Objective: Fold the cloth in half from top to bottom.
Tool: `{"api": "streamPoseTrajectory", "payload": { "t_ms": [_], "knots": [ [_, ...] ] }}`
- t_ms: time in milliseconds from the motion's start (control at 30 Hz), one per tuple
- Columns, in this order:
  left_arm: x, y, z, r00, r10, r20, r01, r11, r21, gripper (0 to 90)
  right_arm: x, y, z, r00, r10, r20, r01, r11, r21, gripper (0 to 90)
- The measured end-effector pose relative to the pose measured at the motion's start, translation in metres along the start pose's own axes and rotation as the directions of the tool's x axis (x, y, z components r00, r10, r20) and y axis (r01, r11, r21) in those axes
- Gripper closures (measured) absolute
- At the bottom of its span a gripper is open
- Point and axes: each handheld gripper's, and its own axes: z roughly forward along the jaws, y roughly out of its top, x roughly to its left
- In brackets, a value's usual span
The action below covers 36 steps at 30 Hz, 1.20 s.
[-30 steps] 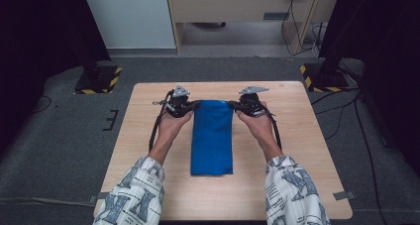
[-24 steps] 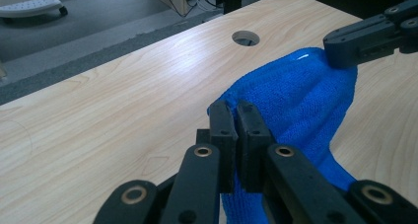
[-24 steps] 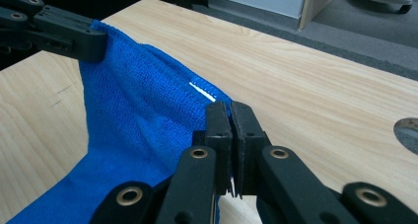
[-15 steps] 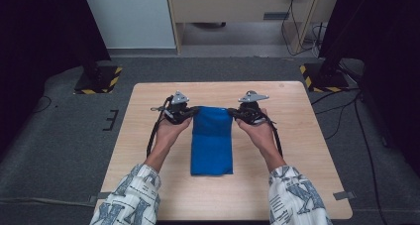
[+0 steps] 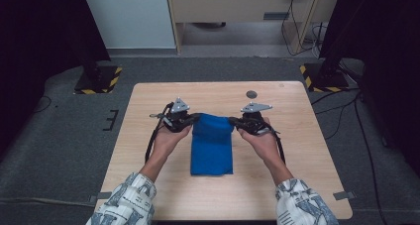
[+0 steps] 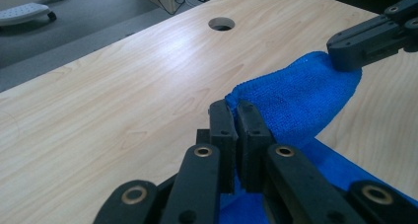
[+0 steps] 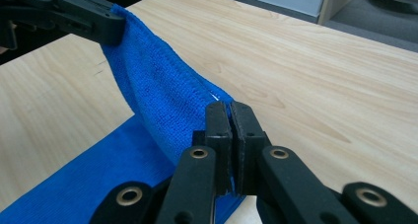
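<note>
1. Both tongs clenched – left gripper (image 5: pixel 192 119) and right gripper (image 5: pixel 233 120) each pinch a far corner of the blue cloth (image 5: pixel 212 145).
2. Cloth's far edge hangs lifted between them – bare table (image 5: pixel 297 150) all around.

A wooden table (image 5: pixel 148 185) with a round hole (image 5: pixel 251 94) is carrying a blue cloth (image 5: pixel 212 153) lying at its middle.

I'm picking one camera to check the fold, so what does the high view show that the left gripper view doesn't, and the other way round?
High view: the whole table, both patterned sleeves and the cloth's near half lying flat. Left gripper view: the left gripper with its jaws shut on the cloth's corner, seen close. Both: the blue cloth with its far edge lifted, the right gripper on the other corner, and the table's round hole.
</note>
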Motion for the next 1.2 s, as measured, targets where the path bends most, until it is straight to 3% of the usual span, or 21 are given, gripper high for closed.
{"api": "streamPoseTrajectory", "payload": {
  "t_ms": [333,833,1200],
  "knots": [
    [-0.009,-0.028,-0.006,0.9996,0.007,0.028,-0.007,0.9998,0.019,86.9,0.015,-0.021,-0.005,0.9989,-0.021,-0.043,0.021,1.000,0.016,87.7],
    [-0.023,-0.049,-0.015,0.9978,-0.014,0.064,0.013,0.9997,0.019,86.7,0.025,-0.047,-0.006,0.9976,-0.011,-0.068,0.013,1.000,0.026,87.6],
    [-0.030,-0.064,-0.023,0.9968,-0.023,0.076,0.021,0.9996,0.020,86.3,0.038,-0.052,-0.015,0.9948,-0.050,-0.089,0.052,0.998,0.023,87.5]
  ]
}}
